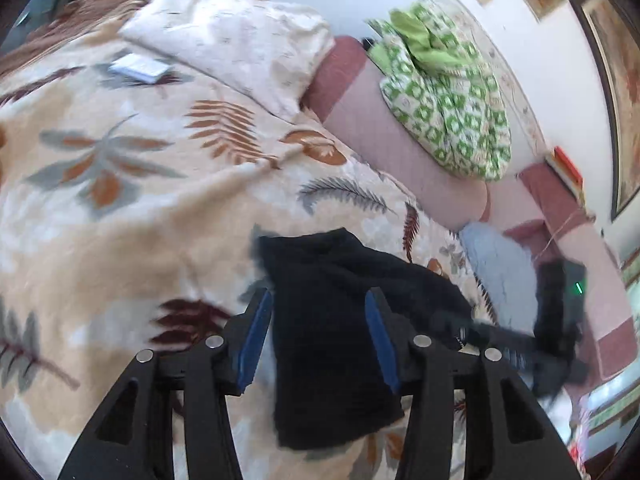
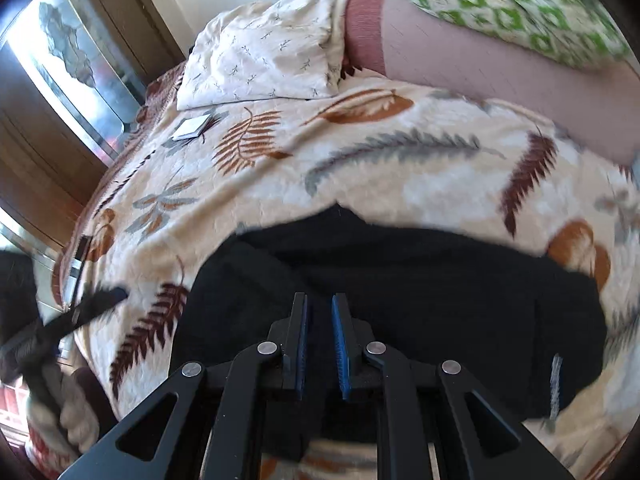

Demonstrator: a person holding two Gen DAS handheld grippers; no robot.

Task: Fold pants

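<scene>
Black pants (image 2: 400, 280) lie bunched on a leaf-print blanket (image 2: 360, 152) covering the bed, filling lower centre of the right wrist view. In the left wrist view they sit low centre (image 1: 332, 320), one end running down between the fingers.

Left tongs (image 1: 319, 336): jaws spread wide, blue pads on either side of the cloth w/ gaps showing, not pinching it. Also seen in the right wrist view at lower left (image 2: 116, 294), blurred, w/ the person's gloved hand (image 2: 60, 408) on the handle.

Right tongs (image 2: 320, 340): jaws nearly together, a narrow gap btwn the blue pads; hovering over the dark cloth, nothing visibly caught. In the left wrist view this tool shows at lower right (image 1: 464, 320), blurred, tip at the pants' edge.

White pillow (image 1: 240, 32) at upper centre of the left wrist view, a small white card (image 1: 138, 67) just beside it on the blanket. Green-patterned cloth (image 1: 444, 92) draped over the pink headboard (image 1: 384, 128), upper right. Window (image 2: 76, 60) at upper left of the right wrist view.
</scene>
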